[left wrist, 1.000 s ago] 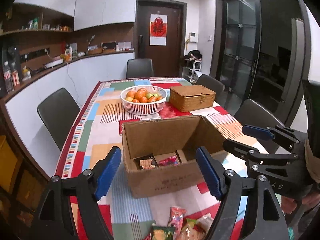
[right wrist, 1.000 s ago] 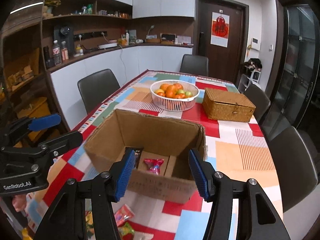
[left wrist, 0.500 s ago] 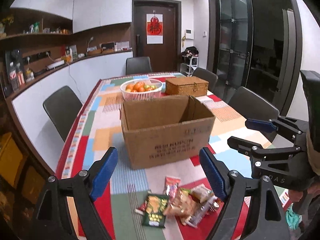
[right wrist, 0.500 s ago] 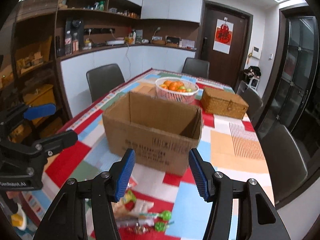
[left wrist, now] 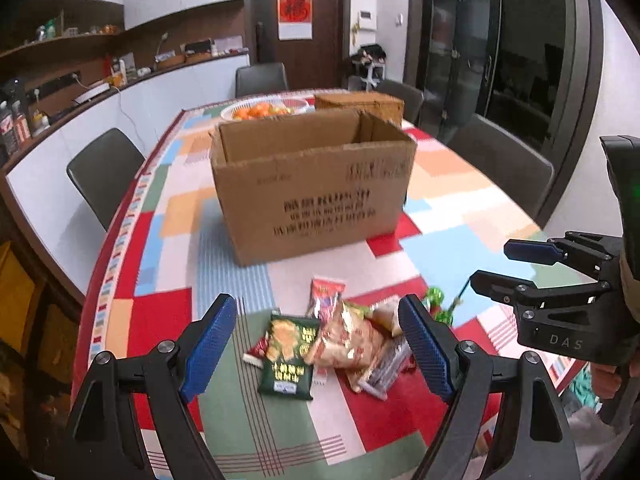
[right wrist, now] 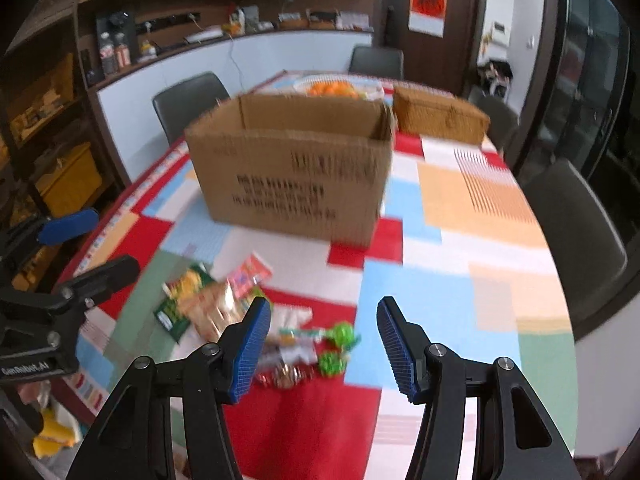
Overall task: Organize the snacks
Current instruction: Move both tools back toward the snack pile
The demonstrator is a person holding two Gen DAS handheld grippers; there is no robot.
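A pile of snack packets [left wrist: 340,344] lies on the patchwork tablecloth near the front edge; it also shows in the right wrist view [right wrist: 224,308]. It holds a green packet [left wrist: 288,356], a red-and-white packet [left wrist: 326,294] and green-wrapped sweets [right wrist: 336,344]. An open cardboard box [left wrist: 316,192] stands behind the pile, also in the right wrist view [right wrist: 292,172]. My left gripper [left wrist: 320,344] is open and empty, low over the pile. My right gripper [right wrist: 322,344] is open and empty above the sweets, and shows at the right in the left wrist view [left wrist: 536,264].
A white basket of oranges [left wrist: 264,110] and a wicker box [left wrist: 360,106] stand behind the cardboard box. Dark chairs [left wrist: 104,172] ring the table. A counter with shelves runs along the left wall [right wrist: 168,44].
Both grippers have dropped from above the box and pulled back toward the near table edge. The box inside is now out of sight and the snack pile has come between the fingers.
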